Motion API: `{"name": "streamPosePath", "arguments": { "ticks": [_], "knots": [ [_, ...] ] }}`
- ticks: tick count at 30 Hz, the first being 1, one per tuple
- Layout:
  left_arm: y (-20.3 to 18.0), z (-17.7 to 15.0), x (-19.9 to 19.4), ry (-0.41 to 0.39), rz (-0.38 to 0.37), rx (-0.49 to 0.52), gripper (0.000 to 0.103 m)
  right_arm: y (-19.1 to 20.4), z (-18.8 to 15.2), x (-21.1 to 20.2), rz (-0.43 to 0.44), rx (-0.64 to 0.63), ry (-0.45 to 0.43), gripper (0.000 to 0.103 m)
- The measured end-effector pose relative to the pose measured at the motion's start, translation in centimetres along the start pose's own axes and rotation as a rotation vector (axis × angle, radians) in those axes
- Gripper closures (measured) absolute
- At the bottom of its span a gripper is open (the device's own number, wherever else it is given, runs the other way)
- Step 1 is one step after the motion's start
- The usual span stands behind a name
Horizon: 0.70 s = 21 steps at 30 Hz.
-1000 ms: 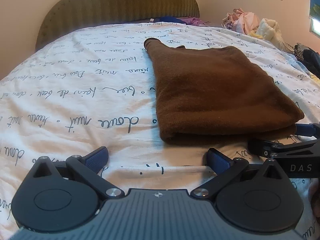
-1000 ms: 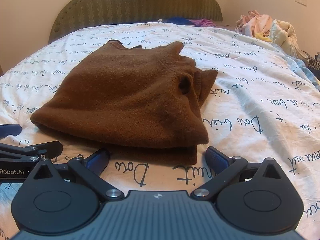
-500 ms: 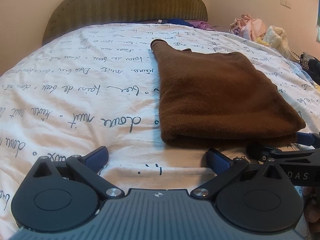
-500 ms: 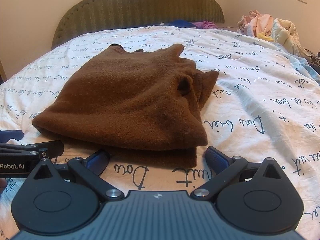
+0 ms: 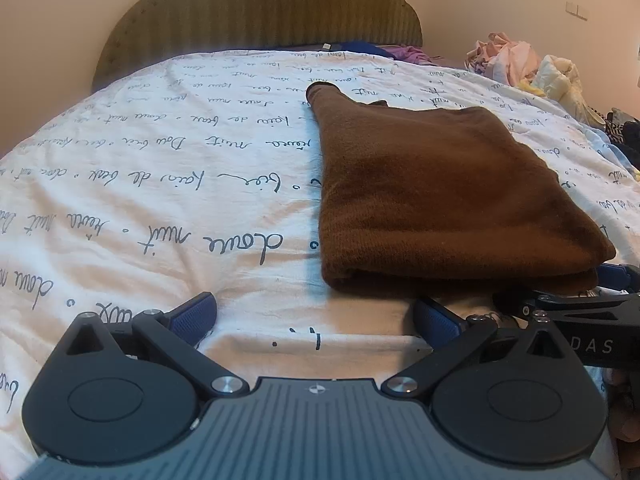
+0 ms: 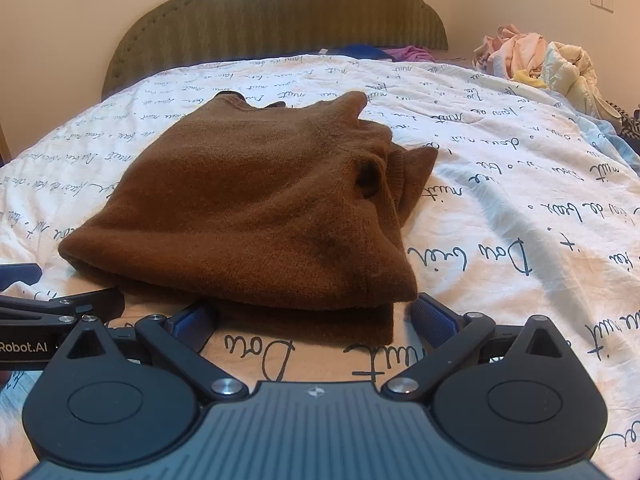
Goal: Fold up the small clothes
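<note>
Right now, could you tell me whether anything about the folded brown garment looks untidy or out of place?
Mostly neat, but the brown garment is uneven on its right side: a bunched flap sticks out past the fold, and a bottom layer pokes out at the near edge. Both grippers are open, clear of it.

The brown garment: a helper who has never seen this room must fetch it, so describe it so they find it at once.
Start at the bed with the green padded headboard and white bedspread printed with dark handwriting. The brown garment lies folded in the middle of it, near the foot. It is the only dark, plain fleecy piece there; the pale crumpled clothes pile sits off at the far right edge.
</note>
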<state>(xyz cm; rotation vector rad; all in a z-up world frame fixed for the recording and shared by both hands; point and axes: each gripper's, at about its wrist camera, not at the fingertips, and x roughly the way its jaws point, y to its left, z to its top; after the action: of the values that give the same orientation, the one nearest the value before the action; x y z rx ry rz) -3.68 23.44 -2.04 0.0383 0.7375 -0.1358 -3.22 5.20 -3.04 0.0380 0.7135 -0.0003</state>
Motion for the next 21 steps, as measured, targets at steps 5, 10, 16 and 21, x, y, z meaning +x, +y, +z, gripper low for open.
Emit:
{"name": "streamPosePath", "arguments": {
  "ticks": [5,10,16,21],
  "knots": [
    [-0.02,-0.03,-0.02,0.001,0.0,0.006,0.0,0.0,0.0,-0.01,0.0,0.001,0.0,0.0],
    [-0.03,0.0,0.05,0.002,-0.001,0.007,0.0,0.07,-0.06,-0.07,-0.005,0.002,0.0,0.0],
    [-0.02,0.01,0.07,0.001,-0.002,0.008,0.0,0.06,-0.08,-0.07,-0.005,0.002,0.0,0.0],
    [-0.03,0.01,0.08,0.001,-0.001,0.008,0.0,0.05,-0.08,-0.08,-0.006,0.002,0.0,0.0]
  ]
}}
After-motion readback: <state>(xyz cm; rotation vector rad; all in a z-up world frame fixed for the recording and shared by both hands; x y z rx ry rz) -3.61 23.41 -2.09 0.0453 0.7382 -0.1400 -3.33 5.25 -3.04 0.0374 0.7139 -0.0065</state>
